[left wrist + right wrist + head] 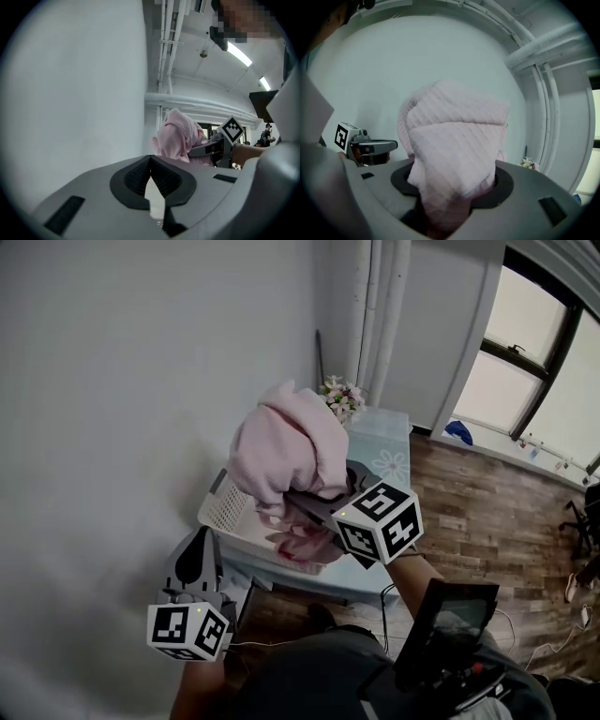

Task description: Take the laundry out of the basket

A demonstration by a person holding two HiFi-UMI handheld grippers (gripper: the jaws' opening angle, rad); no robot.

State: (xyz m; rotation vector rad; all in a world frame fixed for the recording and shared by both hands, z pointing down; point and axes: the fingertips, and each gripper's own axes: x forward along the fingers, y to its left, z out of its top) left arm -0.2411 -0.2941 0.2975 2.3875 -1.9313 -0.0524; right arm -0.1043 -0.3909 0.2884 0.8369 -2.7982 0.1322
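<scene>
Pink ribbed cloth point(286, 451), bunched into a thick fold, hangs at the centre of the head view, clamped in the right gripper point(305, 501) held up over a white slatted laundry basket point(225, 512). The right gripper view shows the jaws pressed on the lower end of the cloth, which fills the gap between them and rises in a rounded heap against the pale wall. The cloth is lifted clear of the basket's rim, and more pinkish-red fabric point(305, 545) lies inside the basket below it.

The basket sits on a table point(389, 465) with a light covering printed with a flower, set against the wall in the room's corner. A small bunch of flowers point(342, 395) stands at the table's far end.

Lower left of the head view, the left gripper point(194, 563) is held low and well apart from the basket, its marker cube point(187, 629) facing the camera. The left gripper view shows its jaws brought together with nothing between them, pointing up toward the lifted cloth.

A dark-framed window point(534, 371) fills the upper right, above a wood-plank floor point(487, 512).
</scene>
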